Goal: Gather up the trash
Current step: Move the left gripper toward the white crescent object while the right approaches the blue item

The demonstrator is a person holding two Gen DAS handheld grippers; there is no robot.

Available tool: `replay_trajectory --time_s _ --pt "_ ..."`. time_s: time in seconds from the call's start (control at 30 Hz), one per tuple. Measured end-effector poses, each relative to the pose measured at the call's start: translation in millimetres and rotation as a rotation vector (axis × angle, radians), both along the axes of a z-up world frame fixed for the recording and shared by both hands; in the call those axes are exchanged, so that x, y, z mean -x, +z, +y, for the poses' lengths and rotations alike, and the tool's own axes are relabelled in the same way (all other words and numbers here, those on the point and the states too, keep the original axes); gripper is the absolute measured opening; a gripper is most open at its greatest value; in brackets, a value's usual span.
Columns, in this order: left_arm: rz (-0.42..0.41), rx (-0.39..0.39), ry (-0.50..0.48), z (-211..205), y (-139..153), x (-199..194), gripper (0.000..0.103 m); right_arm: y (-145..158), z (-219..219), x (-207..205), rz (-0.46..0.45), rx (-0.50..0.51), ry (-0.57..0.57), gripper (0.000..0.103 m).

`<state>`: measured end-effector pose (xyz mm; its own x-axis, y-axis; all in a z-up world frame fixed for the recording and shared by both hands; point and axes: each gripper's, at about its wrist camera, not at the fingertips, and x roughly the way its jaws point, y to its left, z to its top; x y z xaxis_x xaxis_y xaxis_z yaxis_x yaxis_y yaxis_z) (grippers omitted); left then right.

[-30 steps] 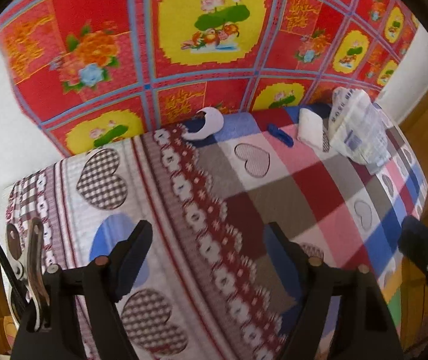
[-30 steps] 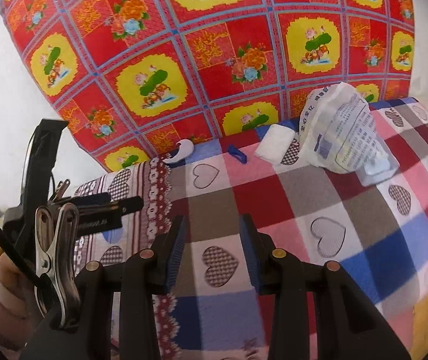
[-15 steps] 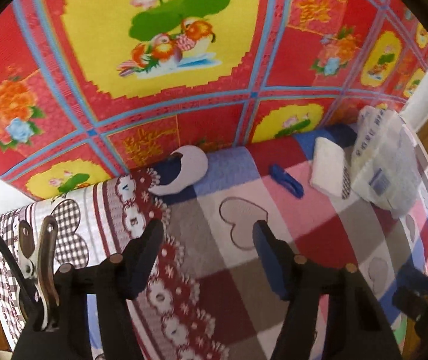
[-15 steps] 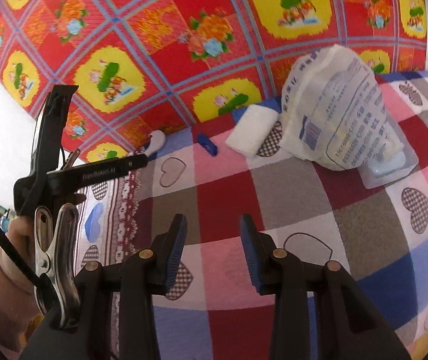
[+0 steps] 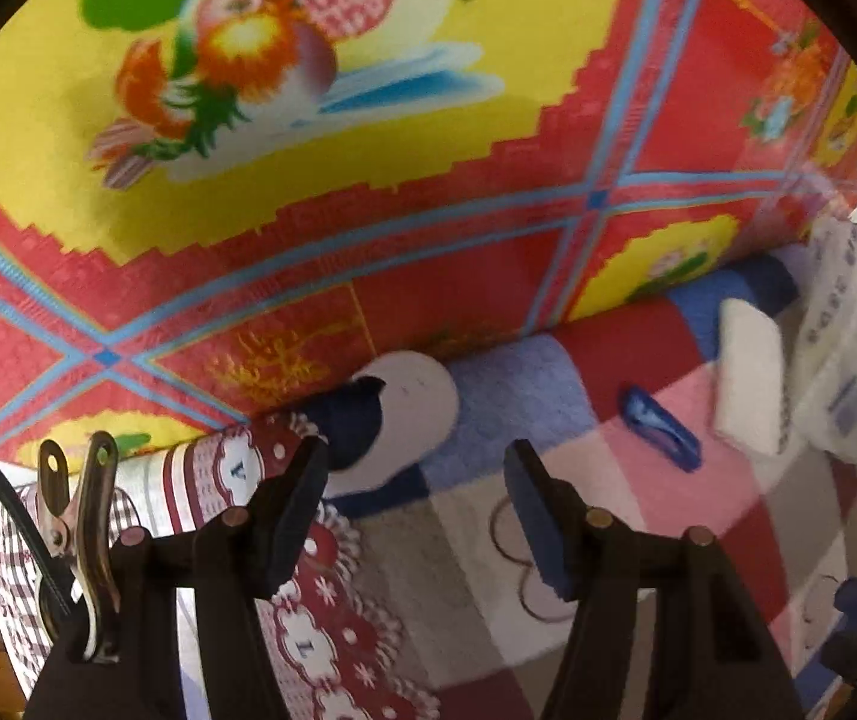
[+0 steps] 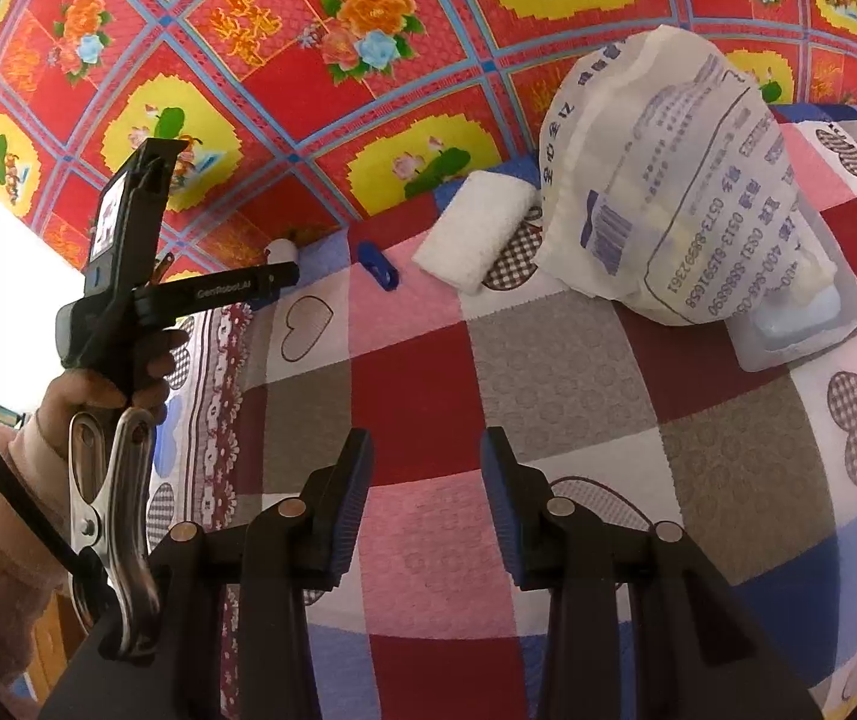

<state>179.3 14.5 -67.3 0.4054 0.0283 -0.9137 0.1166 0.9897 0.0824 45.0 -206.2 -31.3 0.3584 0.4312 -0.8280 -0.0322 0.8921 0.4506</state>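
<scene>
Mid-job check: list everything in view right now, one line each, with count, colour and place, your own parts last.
Eggshell piece: one, white, at the blanket's far edge, left.
Clip: one, blue, right of the eggshell piece.
Folded tissue: one, white, right of the clip.
Printed bag: one, white, far right.
Plastic tray: one, clear, under the bag.
Blanket: one, checked with hearts.
Wall cloth: one, red and yellow, behind.
Left gripper: jaws open, empty.
Right gripper: jaws open, empty.
Hand: one, on the left gripper.

Checked bedspread [image 6: 548,360] with scattered litter [image 6: 476,231]
</scene>
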Motion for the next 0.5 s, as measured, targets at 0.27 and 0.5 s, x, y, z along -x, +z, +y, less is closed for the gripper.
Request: replay_trajectory --time_s 0.27,0.5 --pt "-0.006 0.019 0.041 2.7 -12.5 -22.2 0.065 -4.7 -1.9 -0.9 0.004 0.004 0.006 0.038" --pt "-0.026 0.08 0.053 0.6 -15.8 -29.4 0.033 -8.0 -6.1 -0.2 0.015 0.008 0.001 0.038"
